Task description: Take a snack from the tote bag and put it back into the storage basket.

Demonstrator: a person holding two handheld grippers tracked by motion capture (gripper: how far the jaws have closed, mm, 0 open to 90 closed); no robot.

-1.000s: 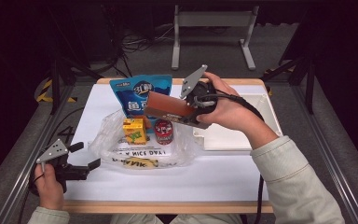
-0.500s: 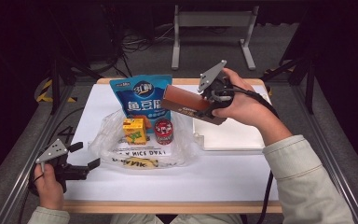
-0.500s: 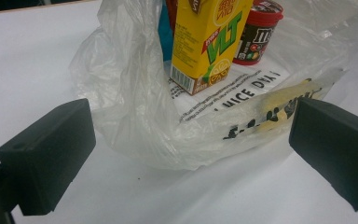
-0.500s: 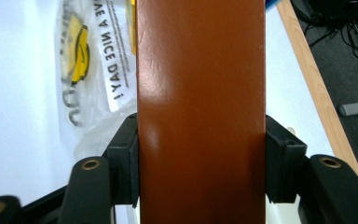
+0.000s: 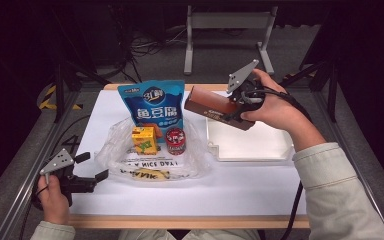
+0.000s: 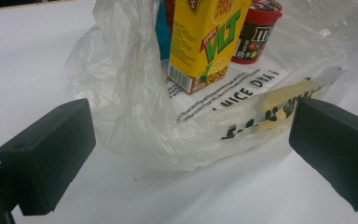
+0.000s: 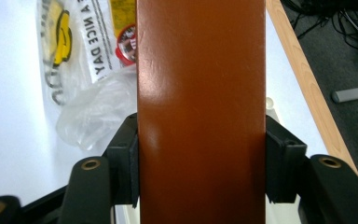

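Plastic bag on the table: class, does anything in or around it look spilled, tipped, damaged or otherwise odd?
Nothing stands out. The plastic bag lies crumpled and open, with the yellow drink carton and the red-lidded tub upright on it. The blue snack pouch stands behind them. The brown box is simply held off the table in the right gripper.

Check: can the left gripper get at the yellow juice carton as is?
Probably not directly. Left gripper is open and free, but the plastic bag wall sits between its jaws and the yellow juice carton.
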